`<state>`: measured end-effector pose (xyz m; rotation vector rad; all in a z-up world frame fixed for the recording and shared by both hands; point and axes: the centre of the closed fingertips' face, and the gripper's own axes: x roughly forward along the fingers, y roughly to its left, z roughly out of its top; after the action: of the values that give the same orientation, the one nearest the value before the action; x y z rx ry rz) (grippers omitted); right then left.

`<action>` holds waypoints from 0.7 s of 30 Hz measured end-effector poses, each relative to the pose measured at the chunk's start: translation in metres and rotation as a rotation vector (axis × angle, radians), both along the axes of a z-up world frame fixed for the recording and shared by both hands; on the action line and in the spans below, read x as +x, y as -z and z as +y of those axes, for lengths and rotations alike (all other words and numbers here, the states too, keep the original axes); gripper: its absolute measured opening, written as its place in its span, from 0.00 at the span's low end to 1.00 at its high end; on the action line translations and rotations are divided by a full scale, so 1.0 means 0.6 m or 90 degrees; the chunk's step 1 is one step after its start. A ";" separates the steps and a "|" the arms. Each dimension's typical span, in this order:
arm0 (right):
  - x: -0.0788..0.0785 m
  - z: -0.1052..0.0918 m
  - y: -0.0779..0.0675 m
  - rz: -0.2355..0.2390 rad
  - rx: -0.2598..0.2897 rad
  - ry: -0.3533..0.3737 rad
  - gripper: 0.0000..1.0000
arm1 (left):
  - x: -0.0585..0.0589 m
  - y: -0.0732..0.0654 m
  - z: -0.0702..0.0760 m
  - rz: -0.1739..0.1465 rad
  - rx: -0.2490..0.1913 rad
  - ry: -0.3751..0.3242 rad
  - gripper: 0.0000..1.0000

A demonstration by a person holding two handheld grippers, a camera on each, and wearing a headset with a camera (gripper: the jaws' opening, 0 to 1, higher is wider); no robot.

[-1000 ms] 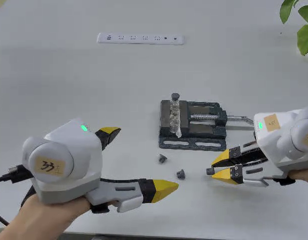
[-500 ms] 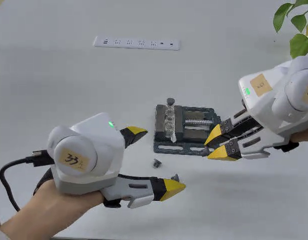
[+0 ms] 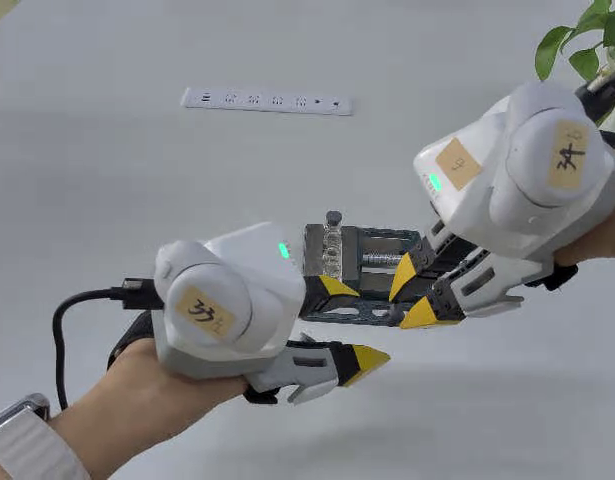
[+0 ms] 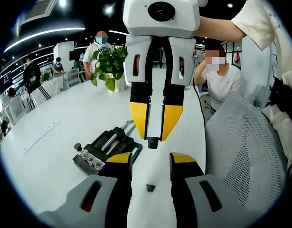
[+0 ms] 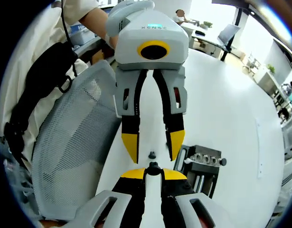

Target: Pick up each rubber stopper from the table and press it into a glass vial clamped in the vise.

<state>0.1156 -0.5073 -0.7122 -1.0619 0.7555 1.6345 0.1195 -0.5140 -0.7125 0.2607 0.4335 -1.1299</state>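
Both tongs meet almost tip to tip. The right tongs (image 5: 154,173) are clamped on 1 rubber stopper (image 4: 153,141), pinched at the very tips. The left tongs (image 4: 151,159) stand wide apart, and a loose stopper (image 4: 150,188) lies on the table (image 4: 51,156) below the gap between their jaws.

The held stopper looks bound for an uncapped vial. Carry it over level, centre it on the mouth, then press straight down the vial's axis so the glass takes no side load.

The table is white, smooth and matte. Off the left tongs' left jaw, the vise (image 4: 112,140) is dark, blocky metal with a bright screw. Its glass vials (image 4: 91,160) are small clear cylinders in a row. 1 end vial wears a dark round cap (image 4: 78,147).
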 end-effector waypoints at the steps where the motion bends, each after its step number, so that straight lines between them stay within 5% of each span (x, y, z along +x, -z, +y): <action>1: -0.001 -0.001 0.001 0.000 -0.004 -0.002 0.07 | 0.000 -0.001 -0.002 0.000 -0.001 0.001 0.25; 7: -0.007 -0.001 0.006 0.005 -0.019 -0.017 0.07 | -0.004 -0.006 -0.009 0.005 -0.006 0.019 0.12; 21: -0.011 0.003 0.004 0.005 -0.020 -0.028 0.07 | -0.005 0.000 -0.010 0.015 -0.002 0.034 0.04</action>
<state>0.1093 -0.5055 -0.7145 -1.1021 0.7703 1.6687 0.1164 -0.5201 -0.7128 0.2582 0.4483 -1.1872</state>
